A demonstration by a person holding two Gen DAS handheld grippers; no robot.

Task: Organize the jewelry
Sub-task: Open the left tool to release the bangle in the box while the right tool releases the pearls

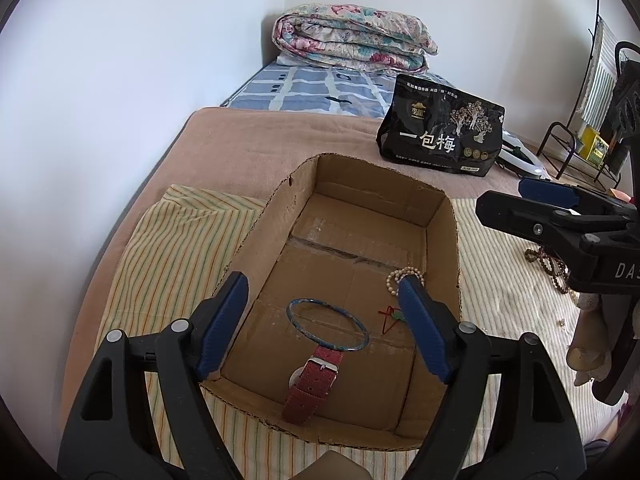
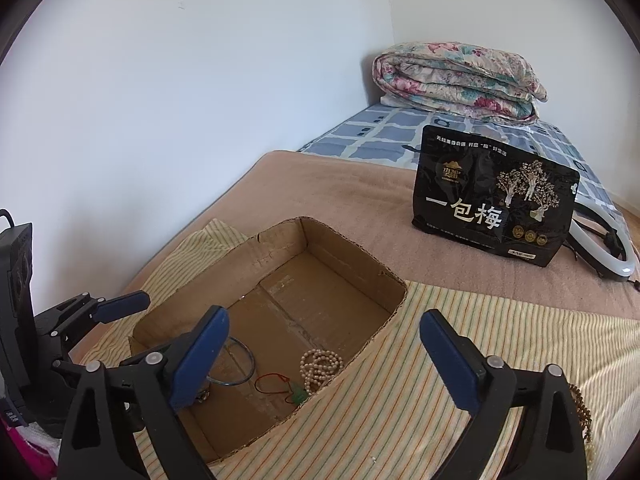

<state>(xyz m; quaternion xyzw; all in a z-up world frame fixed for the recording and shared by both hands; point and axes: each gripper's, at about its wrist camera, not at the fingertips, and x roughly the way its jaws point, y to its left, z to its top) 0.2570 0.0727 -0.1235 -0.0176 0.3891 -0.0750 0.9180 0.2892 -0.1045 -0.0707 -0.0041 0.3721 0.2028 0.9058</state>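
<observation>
An open cardboard box (image 1: 444, 236) sits on a striped cloth on the bed. Inside lie a blue bangle (image 1: 327, 324), a red-strapped watch (image 1: 314, 380), a pearl strand (image 1: 400, 276) and a red cord with a green pendant (image 1: 390, 316). My left gripper (image 1: 324, 300) is open and empty, hovering over the box's near end. My right gripper (image 2: 324, 340) is open and empty above the box's right wall (image 2: 360, 348); it also shows in the left wrist view (image 1: 532, 204). The pearls (image 2: 320, 364), pendant (image 2: 298, 396) and bangle (image 2: 240, 364) show in the right wrist view. Brown beads (image 1: 552, 268) lie on the cloth right of the box.
A black snack bag (image 1: 440, 128) stands on the brown blanket behind the box. A folded floral quilt (image 1: 352, 36) lies at the bed's far end. A white ring light (image 2: 600, 240) lies beside the bag. A wall runs along the left. A metal rack (image 1: 576, 140) stands right.
</observation>
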